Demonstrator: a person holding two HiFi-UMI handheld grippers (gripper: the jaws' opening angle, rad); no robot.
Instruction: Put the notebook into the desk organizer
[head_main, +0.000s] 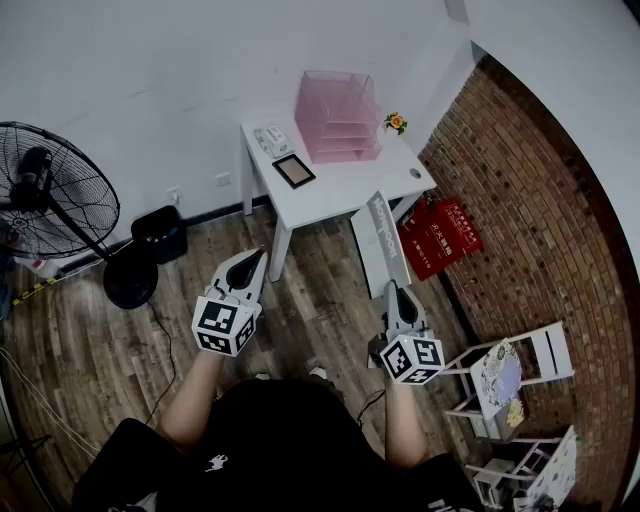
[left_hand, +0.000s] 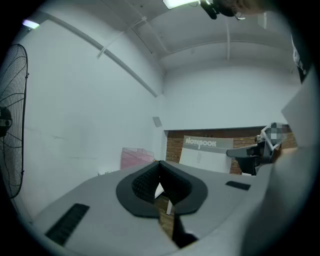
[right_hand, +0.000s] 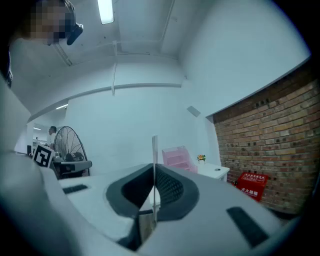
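Closest to me, my left gripper (head_main: 255, 262) is held level over the wooden floor (head_main: 320, 300). Its jaws meet at the tips and have nothing between them. My right gripper (head_main: 395, 290) is level beside it, a little apart. Its jaws are closed on the bottom edge of the notebook (head_main: 383, 235). The notebook stands upright, and in the right gripper view it shows only as a thin edge (right_hand: 154, 150) rising from between the pads. From the left gripper view I see its pale cover (left_hand: 206, 152) face on, with the title printed along the top. The notebook is in the air, short of the desk (head_main: 340, 195) and not touching it.

Further off, the white desk stands against the white wall, with the brick wall (head_main: 530, 200) to its right. A dark picture frame (head_main: 293, 171) lies near its front left edge. Behind that, the pink desk organizer (head_main: 338, 115) sits at the back of the desk against the wall, with its tiers showing. A small flower (head_main: 396, 122) stands just to the right of it.

A red box (head_main: 440, 237) leans at the foot of the brick wall, beside the desk. Off to my left, a black fan (head_main: 50, 200) stands on the floor with a black bin (head_main: 160, 233) near it.
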